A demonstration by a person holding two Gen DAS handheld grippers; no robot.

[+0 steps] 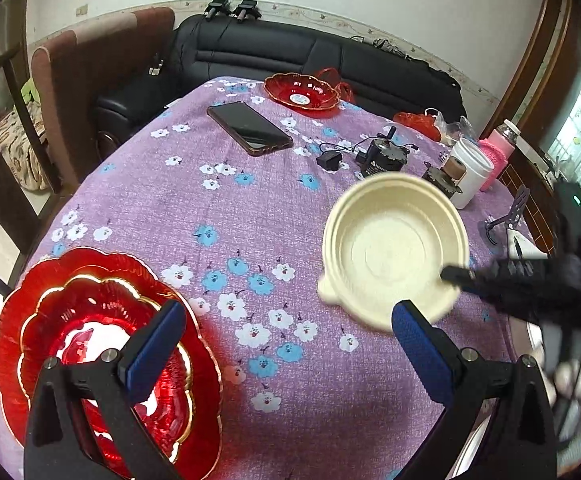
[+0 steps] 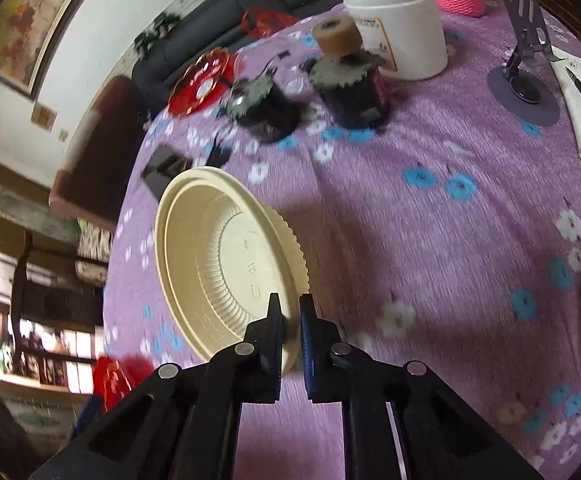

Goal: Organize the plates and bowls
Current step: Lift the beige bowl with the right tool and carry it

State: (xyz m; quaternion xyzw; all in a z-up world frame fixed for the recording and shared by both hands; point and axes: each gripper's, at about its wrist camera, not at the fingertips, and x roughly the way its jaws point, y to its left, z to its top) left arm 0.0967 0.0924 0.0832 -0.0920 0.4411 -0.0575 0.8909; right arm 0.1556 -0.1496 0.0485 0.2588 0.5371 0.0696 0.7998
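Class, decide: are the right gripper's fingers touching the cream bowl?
Touching. In the right wrist view, the right gripper has its fingers clamped on the cream bowl at the rim, which passes between them.

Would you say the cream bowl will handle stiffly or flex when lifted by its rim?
The cream bowl looks thin, moulded and ribbed, so probably light and slightly flexible. The right tongs pinch only its rim, and it hangs tilted, so it may swing or slip.

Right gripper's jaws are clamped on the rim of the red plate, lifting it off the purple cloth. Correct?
Not quite. The right gripper is clamped on the rim of the cream bowl, as the right wrist view shows. The red plate lies under the open left gripper.
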